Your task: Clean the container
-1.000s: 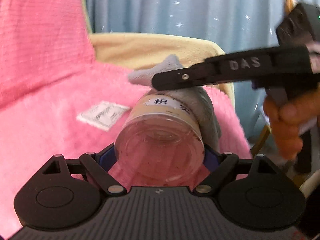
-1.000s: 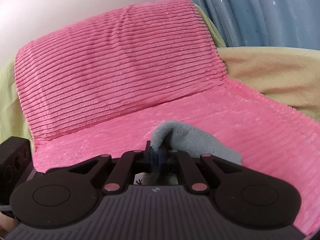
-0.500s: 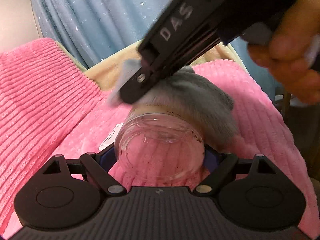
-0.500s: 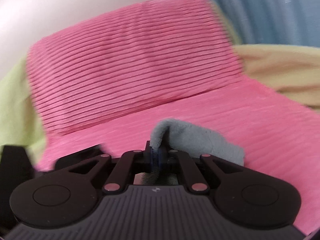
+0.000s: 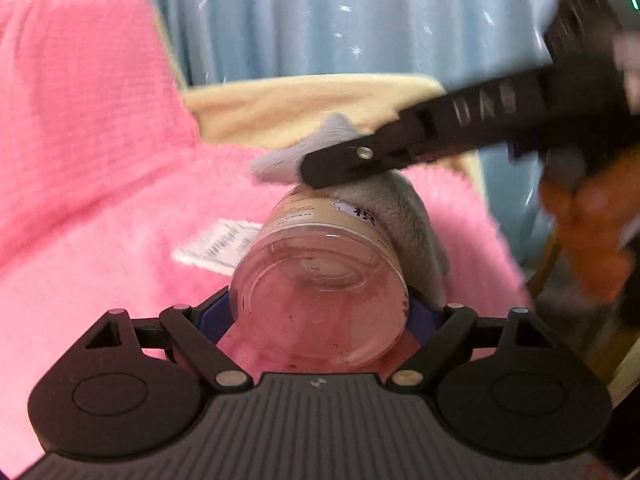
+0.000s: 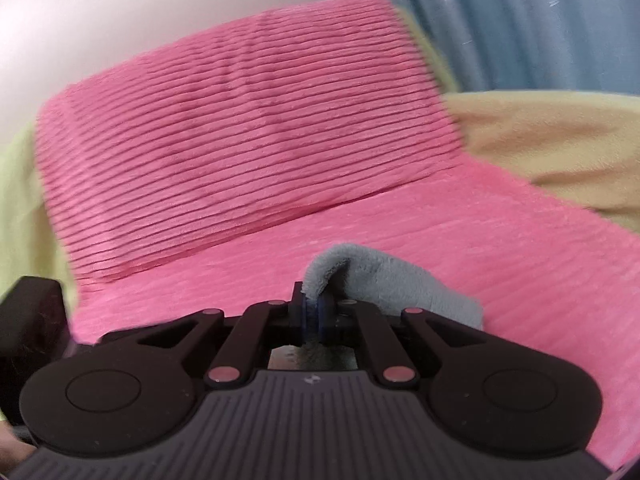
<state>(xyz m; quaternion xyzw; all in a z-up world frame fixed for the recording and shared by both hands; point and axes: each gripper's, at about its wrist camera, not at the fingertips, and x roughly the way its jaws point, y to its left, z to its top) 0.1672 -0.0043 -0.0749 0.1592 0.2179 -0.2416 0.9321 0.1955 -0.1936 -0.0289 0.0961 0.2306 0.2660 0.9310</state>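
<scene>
Left tongs (image 5: 319,312) clamping clear jar (image 5: 320,304), right tongs (image 6: 313,316) pinching grey cloth (image 6: 384,280), ribbed pink cover (image 6: 248,132), seemingly blue curtain (image 5: 360,20) behind

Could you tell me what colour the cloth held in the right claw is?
The cloth is grey, plain and fluffy; the right wrist view shows it best.

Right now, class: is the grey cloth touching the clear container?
Touching. The left wrist view shows the grey cloth draped over the clear container, pressed onto its side by the right hand-held gripper.
</scene>
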